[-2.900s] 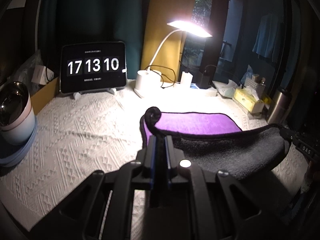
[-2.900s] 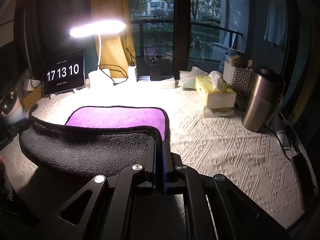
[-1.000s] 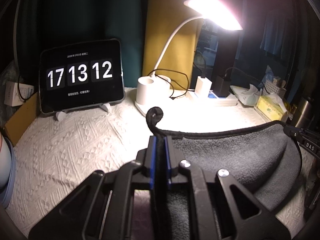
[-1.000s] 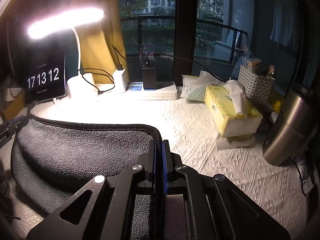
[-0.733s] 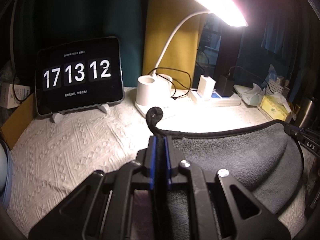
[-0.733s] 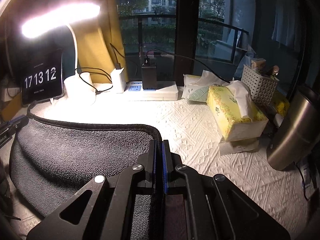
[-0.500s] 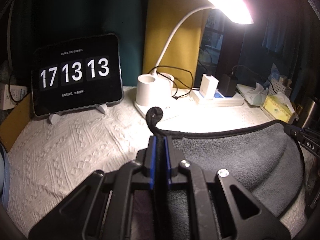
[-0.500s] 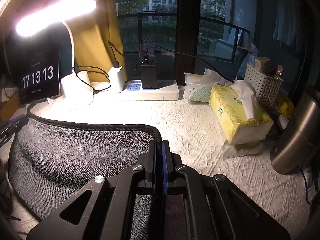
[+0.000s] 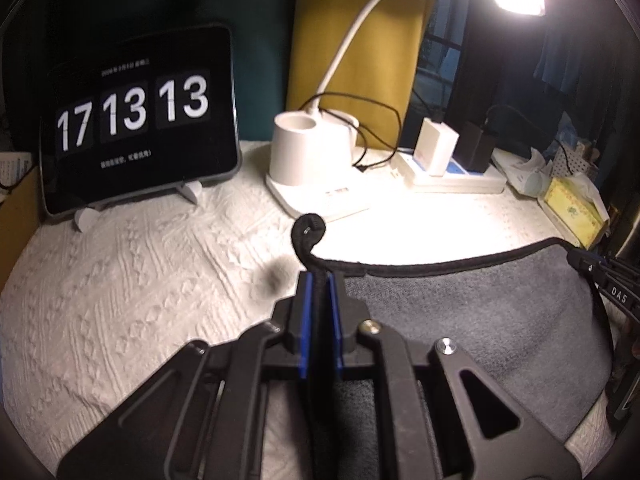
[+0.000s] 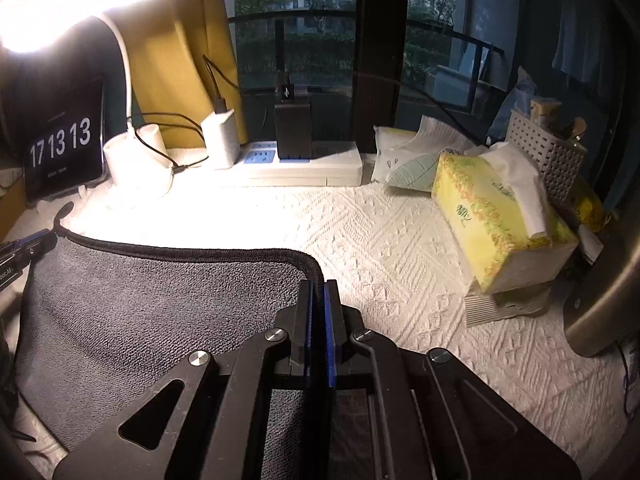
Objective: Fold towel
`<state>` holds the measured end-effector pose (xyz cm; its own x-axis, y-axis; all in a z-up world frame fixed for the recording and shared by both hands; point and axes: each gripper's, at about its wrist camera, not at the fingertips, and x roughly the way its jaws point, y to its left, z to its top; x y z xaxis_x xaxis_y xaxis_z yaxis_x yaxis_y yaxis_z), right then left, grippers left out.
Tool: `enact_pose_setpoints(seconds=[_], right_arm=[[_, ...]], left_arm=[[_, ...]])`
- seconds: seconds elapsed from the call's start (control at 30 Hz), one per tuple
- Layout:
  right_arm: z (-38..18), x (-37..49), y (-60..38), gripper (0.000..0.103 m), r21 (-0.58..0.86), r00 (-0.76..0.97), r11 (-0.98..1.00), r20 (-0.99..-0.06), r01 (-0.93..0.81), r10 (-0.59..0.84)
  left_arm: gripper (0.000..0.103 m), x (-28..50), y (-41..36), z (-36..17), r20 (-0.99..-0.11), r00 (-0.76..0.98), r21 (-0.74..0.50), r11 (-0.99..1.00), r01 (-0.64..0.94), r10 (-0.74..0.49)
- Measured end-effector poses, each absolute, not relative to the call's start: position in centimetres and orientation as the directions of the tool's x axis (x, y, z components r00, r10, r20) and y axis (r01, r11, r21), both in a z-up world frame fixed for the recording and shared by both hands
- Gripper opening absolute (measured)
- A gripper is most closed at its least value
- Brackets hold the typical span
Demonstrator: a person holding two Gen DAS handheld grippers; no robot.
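Observation:
The towel [image 9: 472,312] shows its grey side with a black hem; it also shows in the right wrist view [image 10: 152,300]. It lies folded over on the white textured cloth [image 9: 132,280], and its purple side is hidden. My left gripper [image 9: 319,280] is shut on the towel's left corner, whose hem curls up past the fingertips. My right gripper [image 10: 318,286] is shut on the towel's right corner. The hem runs stretched between the two grippers. The right gripper's tip shows at the right edge of the left wrist view [image 9: 600,276].
A tablet clock [image 9: 136,120] stands at the back left. A white lamp base [image 9: 308,160] and a power strip with chargers [image 10: 296,160] sit along the back. A yellow tissue box [image 10: 496,224], a white basket [image 10: 548,152] and a steel flask [image 10: 608,296] stand at the right.
Both grippers have carried the held towel edge forward toward the lamp and power strip. The purple side has been covered. The clock has gone from 17:13:10 to 17:13:13.

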<state>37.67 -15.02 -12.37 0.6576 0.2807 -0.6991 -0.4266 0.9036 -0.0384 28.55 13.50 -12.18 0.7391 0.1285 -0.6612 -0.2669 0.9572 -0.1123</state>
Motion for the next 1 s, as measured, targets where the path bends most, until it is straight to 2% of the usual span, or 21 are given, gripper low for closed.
enact_pose_setpoints(seconds=[0.43, 0.73, 0.83, 1.0], right_arm=[[-14.7, 39.7, -14.1, 0.006, -0.039, 0.587, 0.901, -0.771, -0.433, 0.249], [-14.9, 39.8, -13.8, 0.006, -0.059, 0.58, 0.9, -0.782, -0.431, 0.227], [-14.6, 39.8, -13.8, 0.014, -0.059, 0.584, 0.904, -0.781, -0.423, 0.222], [-13.6, 39.1, -14.1, 0.025, -0.055, 0.594, 0.907, -0.772, -0.418, 0.227]], left_arm=[[0.011, 30.6, 14.4, -14.2, -0.76, 0.643, -0.129, 0.948, -0.291, 0.094], [0.013, 30.6, 14.4, -14.1, -0.766, 0.636, -0.128, 0.945, -0.302, 0.1], [0.019, 30.3, 14.5, -13.6, -0.757, 0.646, -0.135, 0.942, -0.307, 0.102], [0.02, 29.5, 14.4, -12.3, -0.748, 0.653, -0.133, 0.939, -0.318, 0.115]])
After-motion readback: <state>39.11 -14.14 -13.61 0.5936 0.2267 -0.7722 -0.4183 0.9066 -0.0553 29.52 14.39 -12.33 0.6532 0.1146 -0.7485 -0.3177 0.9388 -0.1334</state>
